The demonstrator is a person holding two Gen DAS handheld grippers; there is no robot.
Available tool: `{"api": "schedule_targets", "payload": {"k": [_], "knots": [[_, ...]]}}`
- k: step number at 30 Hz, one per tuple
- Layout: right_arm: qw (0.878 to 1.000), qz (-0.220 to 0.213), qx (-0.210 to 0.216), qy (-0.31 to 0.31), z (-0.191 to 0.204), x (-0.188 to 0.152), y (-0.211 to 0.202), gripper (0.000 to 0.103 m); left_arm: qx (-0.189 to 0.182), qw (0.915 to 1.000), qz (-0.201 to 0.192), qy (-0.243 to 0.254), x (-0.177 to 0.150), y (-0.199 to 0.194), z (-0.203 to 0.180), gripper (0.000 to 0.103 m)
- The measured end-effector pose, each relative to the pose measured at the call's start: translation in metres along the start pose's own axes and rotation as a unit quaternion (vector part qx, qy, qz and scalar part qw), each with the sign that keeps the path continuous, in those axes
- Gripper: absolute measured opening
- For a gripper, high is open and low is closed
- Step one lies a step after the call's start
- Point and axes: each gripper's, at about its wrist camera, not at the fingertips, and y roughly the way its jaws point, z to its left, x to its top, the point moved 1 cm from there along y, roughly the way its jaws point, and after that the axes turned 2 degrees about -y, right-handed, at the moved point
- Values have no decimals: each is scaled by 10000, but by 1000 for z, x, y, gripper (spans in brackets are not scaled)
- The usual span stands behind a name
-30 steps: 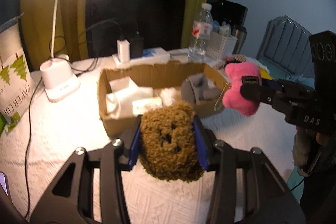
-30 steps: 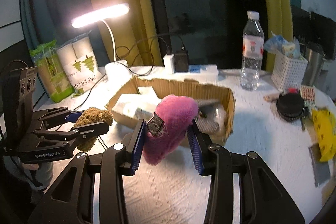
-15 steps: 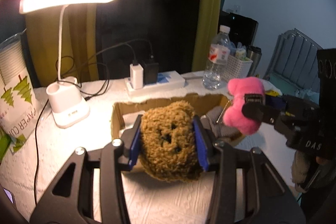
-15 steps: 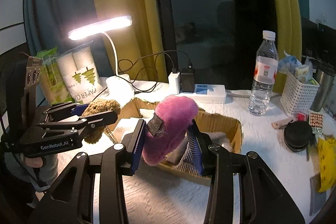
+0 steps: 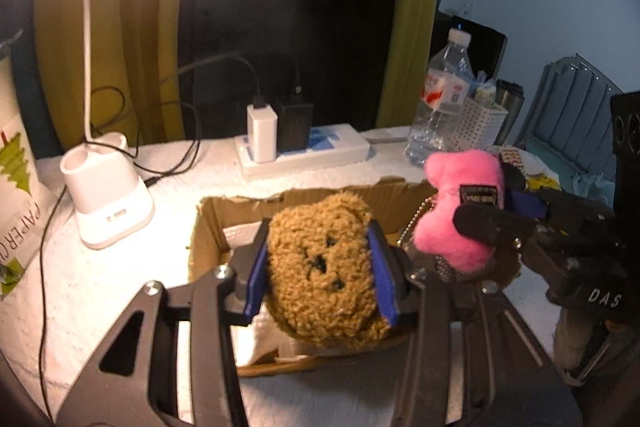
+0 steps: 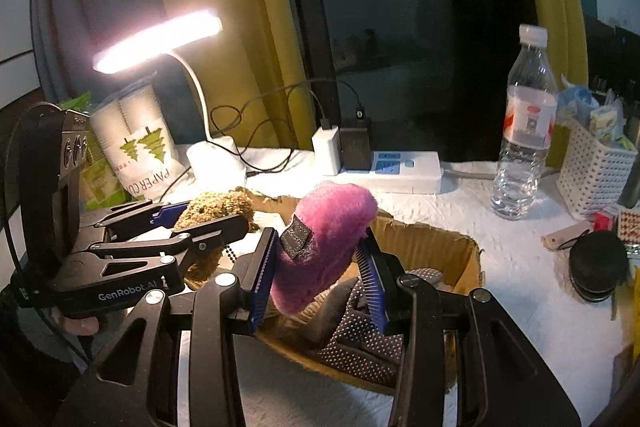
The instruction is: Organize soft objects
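White tablecloth under lamp light: from the left wrist, the left gripper clamps the brown plush directly over the box. From the right wrist, the right gripper pinches the pink plush, long axis tilted up-right, above the box's gloves.

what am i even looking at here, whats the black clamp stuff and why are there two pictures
No robot here: a person holds a two-finger clamp tool in each hand, each with a fisheye camera looking along its fingers, one picture per tool. The left gripper squeezes a brown plush bear. The right gripper squeezes a pink plush toy. Both hover over an open cardboard box holding grey dotted fabric. On the white table also stand a lit desk lamp, a power strip and a water bottle.
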Motion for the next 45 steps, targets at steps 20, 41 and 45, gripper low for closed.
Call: {"api": "schedule_targets", "payload": {"k": [20,41,45], "knots": [[9998,112,-166,89,-4,-5,6,54,64,10000,44,-28,-1,1,-3,75],[9991,-123,-384,-132,39,-16,-63,55,-50,9991,-410,71,-20,-92,-19,90],[9987,-115,-475,-163,49,-21,-76,55,-84,9990,-428,63,-30,-107,-21,91]]}}
